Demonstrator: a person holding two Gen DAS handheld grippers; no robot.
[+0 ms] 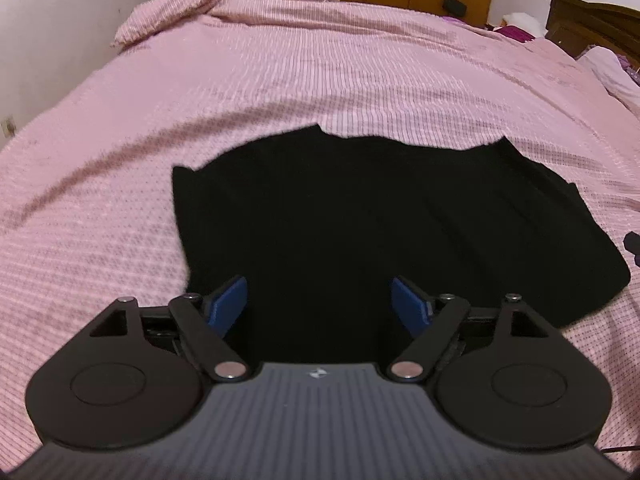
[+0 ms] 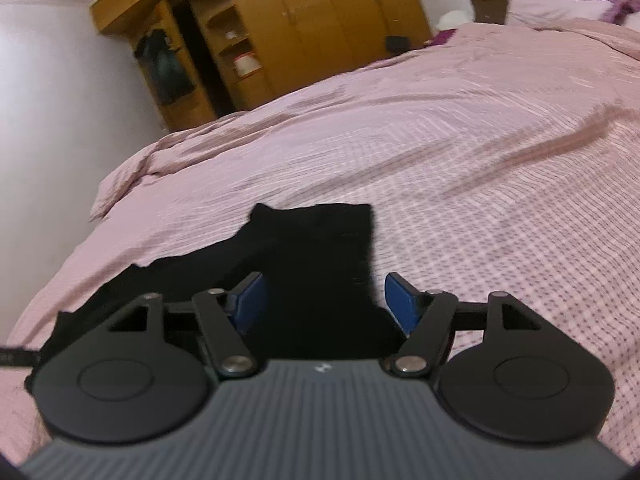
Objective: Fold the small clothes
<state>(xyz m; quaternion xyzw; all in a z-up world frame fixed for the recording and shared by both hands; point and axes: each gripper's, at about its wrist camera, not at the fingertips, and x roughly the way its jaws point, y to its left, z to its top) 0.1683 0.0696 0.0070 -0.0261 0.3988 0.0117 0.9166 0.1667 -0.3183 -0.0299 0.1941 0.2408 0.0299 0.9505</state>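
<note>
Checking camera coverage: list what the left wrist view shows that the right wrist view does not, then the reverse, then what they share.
Only the left wrist view: the left gripper, jaws open, and the black garment's full spread.

Only the right wrist view: the right gripper, jaws open, and the open shelves in the wooden wardrobe.

Both: the garment lying on the pink bedspread, the wardrobe behind, and the dark headboard.

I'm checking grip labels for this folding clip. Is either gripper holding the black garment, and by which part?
Nothing is held. The left gripper and right gripper both stand open over the black garment, which lies on the pink bedspread, pads clear of it.
</note>
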